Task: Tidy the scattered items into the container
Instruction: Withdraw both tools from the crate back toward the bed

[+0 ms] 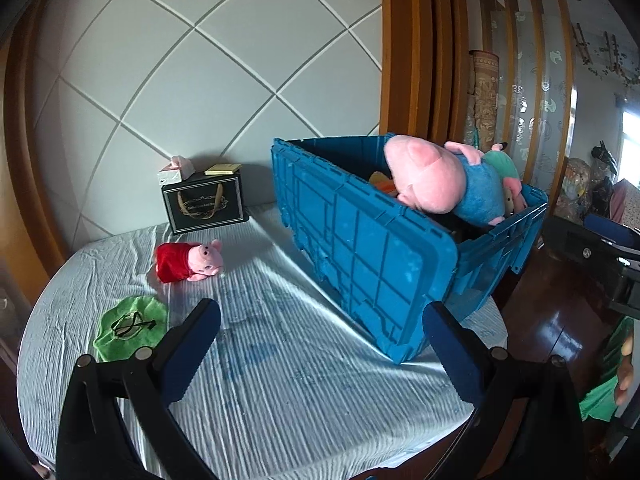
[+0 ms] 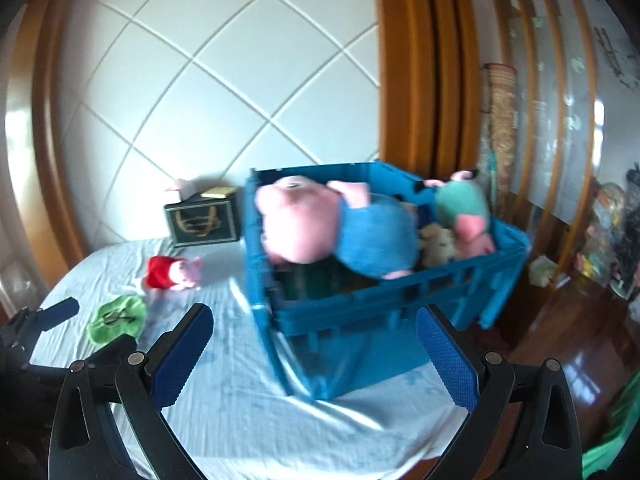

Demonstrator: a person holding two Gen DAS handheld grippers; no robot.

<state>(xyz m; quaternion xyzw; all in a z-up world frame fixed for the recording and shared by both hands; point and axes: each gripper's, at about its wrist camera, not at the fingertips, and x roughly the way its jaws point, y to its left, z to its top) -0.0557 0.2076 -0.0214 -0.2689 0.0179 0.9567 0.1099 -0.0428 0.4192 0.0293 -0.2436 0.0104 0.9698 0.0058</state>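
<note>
A blue plastic crate (image 1: 360, 248) (image 2: 384, 312) stands on the bed at the right. A big pink pig plush in a blue shirt (image 1: 440, 184) (image 2: 328, 228) lies across its top, beside a green-shirted plush (image 1: 502, 166) (image 2: 460, 204). A small pig plush in a red dress (image 1: 188, 262) (image 2: 172, 274) and a green cloth toy (image 1: 130, 326) (image 2: 116, 318) lie on the sheet to the left. My left gripper (image 1: 320, 332) is open and empty, short of the crate. My right gripper (image 2: 314, 338) is open and empty in front of the crate.
A black gift box (image 1: 204, 204) (image 2: 202, 222) with a tissue pack and a yellow pad on top stands against the padded headboard. The bed edge drops to a dark wood floor (image 1: 560, 320) at the right. The left gripper also shows in the right wrist view (image 2: 48, 320).
</note>
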